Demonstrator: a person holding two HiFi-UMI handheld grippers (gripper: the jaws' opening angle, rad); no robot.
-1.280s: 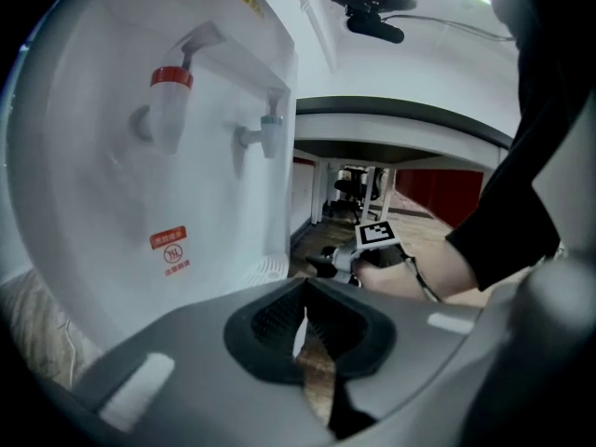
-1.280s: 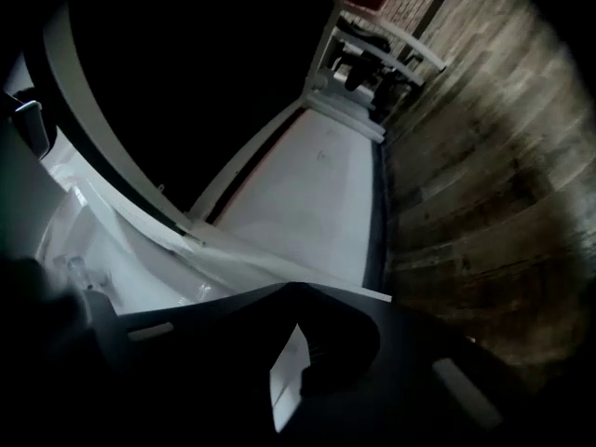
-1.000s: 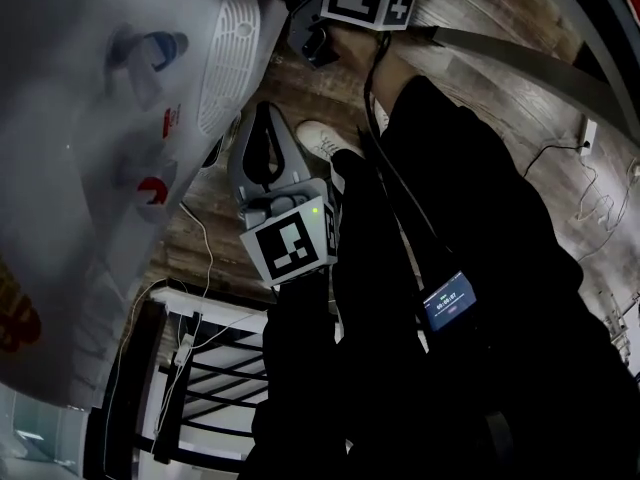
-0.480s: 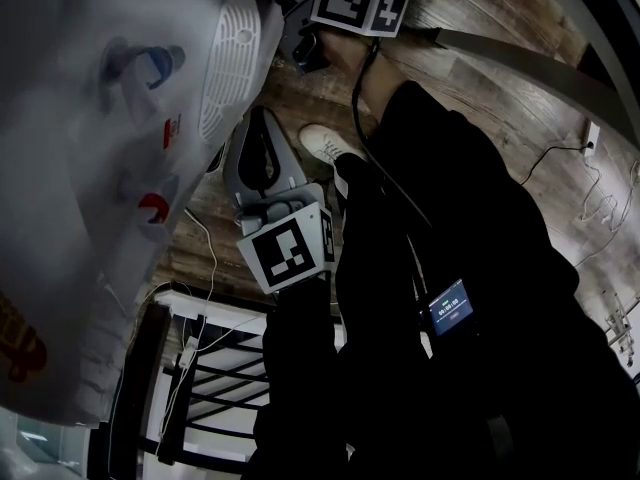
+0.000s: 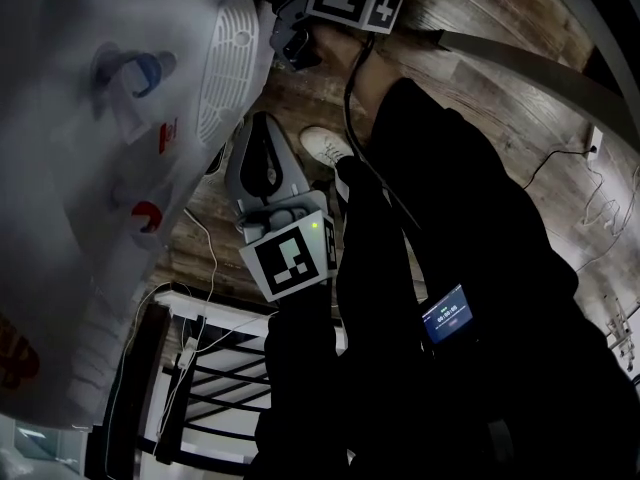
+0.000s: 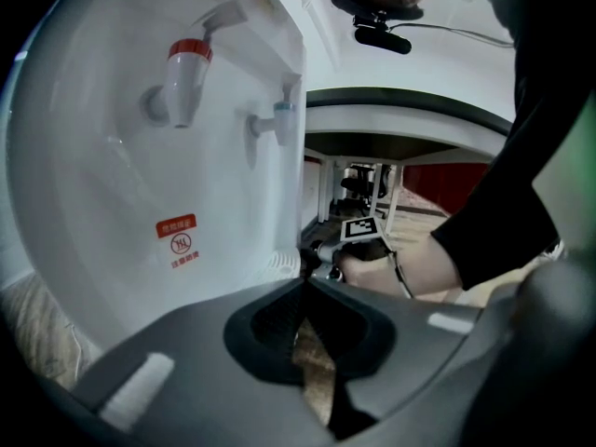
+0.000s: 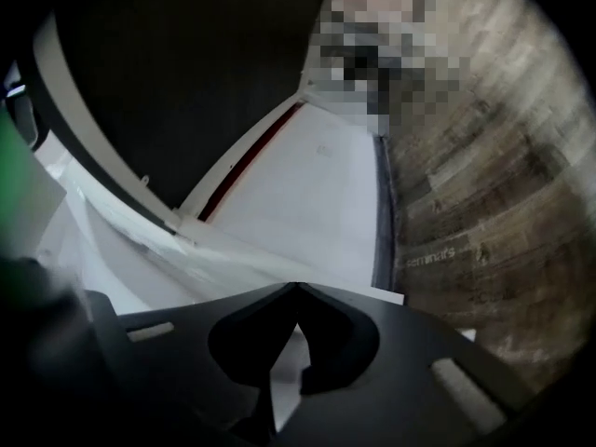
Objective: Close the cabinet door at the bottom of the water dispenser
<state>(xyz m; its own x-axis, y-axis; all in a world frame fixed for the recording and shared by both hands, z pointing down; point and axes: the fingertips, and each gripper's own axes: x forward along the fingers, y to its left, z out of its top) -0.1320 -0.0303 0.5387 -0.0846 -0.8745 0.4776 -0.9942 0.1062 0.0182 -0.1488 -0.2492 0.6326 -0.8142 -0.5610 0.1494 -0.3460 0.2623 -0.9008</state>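
The white water dispenser (image 5: pixel 90 168) fills the left of the head view, with its red tap (image 6: pixel 186 63) and blue tap (image 6: pixel 279 115) clear in the left gripper view. My left gripper (image 5: pixel 260 128) hangs beside its front, jaws shut on nothing (image 6: pixel 303 285). My right gripper (image 5: pixel 292 40) is lower down, close against the dispenser's base, shut and empty. In the right gripper view its jaws (image 7: pixel 296 289) meet just before a white panel (image 7: pixel 317 194), likely the cabinet door, next to a dark opening (image 7: pixel 168 82). I cannot tell whether they touch it.
The person's white shoe (image 5: pixel 325 146) stands on the wooden floor (image 5: pixel 480 18) by the dispenser. A black-and-white rack (image 5: pixel 215 368) sits below left. Cables (image 5: pixel 570 158) trail over the floor at right. A curved table edge (image 6: pixel 410 110) runs behind the dispenser.
The right gripper has shifted slightly left, closer to the dispenser's base. The left gripper has barely moved. Both stay shut.
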